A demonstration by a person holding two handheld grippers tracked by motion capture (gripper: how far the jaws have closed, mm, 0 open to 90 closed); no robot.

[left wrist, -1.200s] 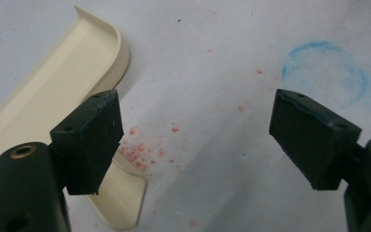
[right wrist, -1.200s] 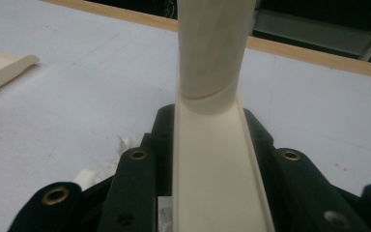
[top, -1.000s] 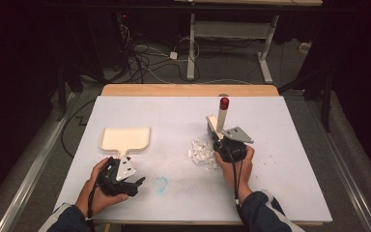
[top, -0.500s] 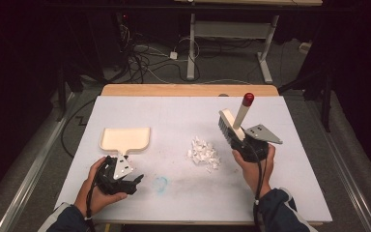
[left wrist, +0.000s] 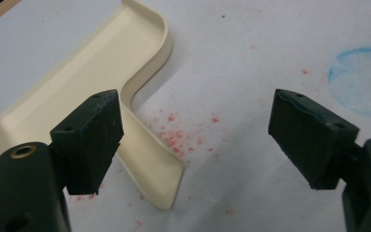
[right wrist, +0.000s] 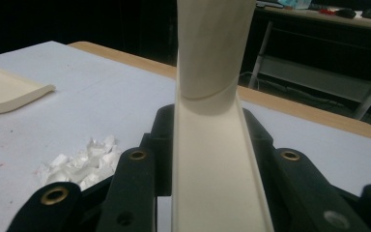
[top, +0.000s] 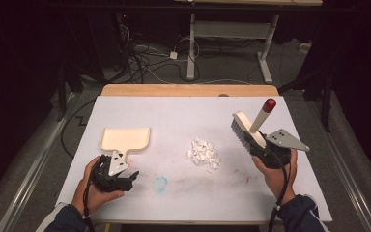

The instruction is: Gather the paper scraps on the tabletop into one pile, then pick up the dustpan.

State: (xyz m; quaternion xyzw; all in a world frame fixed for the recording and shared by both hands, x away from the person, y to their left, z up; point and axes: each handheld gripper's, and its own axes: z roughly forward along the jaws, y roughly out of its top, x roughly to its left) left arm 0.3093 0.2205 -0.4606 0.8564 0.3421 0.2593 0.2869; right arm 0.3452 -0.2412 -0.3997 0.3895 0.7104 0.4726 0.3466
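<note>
A cream dustpan [top: 124, 138] lies flat on the white table [top: 174, 116] at the left, its short handle [left wrist: 149, 169] pointing toward the near edge. My left gripper [top: 128, 178] rests just in front of that handle, open, one pad [left wrist: 94, 137] over the handle and the other pad [left wrist: 311, 135] off to the side. A pile of white paper scraps [top: 203, 153] sits in the middle. My right gripper [top: 263, 150] is shut on a cream brush [top: 245, 129] with a red-tipped handle [top: 269, 104], held right of the scraps; its body [right wrist: 212, 159] stands between the jaws.
A blue smudge [top: 160, 183] and red specks [left wrist: 178, 140] mark the table near the front. A wooden strip [top: 188, 90] edges the far side. Beyond it are a desk frame [top: 232, 29] and cables [top: 145, 58] on the floor.
My right gripper has carried the brush away from the scraps, rightward and toward the near side, tilting its handle to the right. The left gripper has stayed in place.
</note>
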